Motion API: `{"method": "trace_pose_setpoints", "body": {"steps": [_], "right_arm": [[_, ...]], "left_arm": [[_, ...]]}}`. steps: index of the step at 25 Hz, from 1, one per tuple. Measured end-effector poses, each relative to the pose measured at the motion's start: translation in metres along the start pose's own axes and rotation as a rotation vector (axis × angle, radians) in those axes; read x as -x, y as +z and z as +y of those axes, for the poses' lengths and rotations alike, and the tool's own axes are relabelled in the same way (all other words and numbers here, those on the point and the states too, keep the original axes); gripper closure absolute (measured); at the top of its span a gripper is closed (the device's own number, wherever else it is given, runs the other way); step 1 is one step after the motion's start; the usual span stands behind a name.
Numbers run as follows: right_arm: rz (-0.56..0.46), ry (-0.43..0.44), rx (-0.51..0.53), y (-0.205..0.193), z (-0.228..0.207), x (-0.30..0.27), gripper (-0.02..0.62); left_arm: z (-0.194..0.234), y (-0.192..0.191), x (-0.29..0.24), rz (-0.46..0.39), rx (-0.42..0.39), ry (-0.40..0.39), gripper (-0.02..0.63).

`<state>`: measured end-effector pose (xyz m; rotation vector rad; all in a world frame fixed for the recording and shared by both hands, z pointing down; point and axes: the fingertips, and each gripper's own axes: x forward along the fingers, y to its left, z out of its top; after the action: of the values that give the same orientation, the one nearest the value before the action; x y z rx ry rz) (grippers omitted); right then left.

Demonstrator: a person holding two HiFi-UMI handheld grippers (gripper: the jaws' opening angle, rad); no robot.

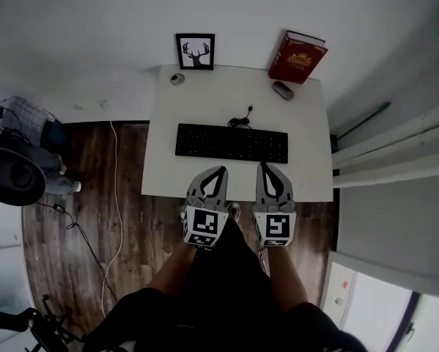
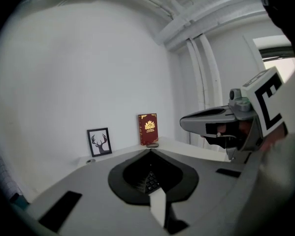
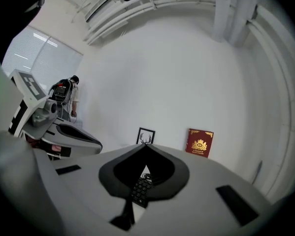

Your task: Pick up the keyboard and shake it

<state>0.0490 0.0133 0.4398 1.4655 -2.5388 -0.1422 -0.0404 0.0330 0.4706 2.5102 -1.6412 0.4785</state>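
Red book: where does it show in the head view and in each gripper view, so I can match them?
Head view: red book near the top, right of centre.
Left gripper view: red book close to the picture's centre.
Right gripper view: red book right of centre, below the middle.
Shared landmark: the deer picture, left of the book in all three.

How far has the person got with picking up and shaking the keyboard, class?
Nothing done yet: the keyboard lies flat on the white table. Nothing in hand: left gripper and right gripper are shut and empty, short of it. Remaining: grasp, lift, shake.
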Motion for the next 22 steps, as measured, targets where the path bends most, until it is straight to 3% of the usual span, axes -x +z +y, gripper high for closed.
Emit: {"method": "trace_pose_setpoints", "body": {"steps": [8,22], "right_arm": [[-0.014,-0.049,0.041,0.024,0.011,0.041,0.574],[-0.034,-0.017,0.158,0.052,0.025,0.06,0.574]], "left_arm": [[-0.018,0.018,0.038,-0.077,-0.026,-0.05,0.605],[-0.019,0.043,0.064,-0.142,-0.014,-0.055,0.604]]}}
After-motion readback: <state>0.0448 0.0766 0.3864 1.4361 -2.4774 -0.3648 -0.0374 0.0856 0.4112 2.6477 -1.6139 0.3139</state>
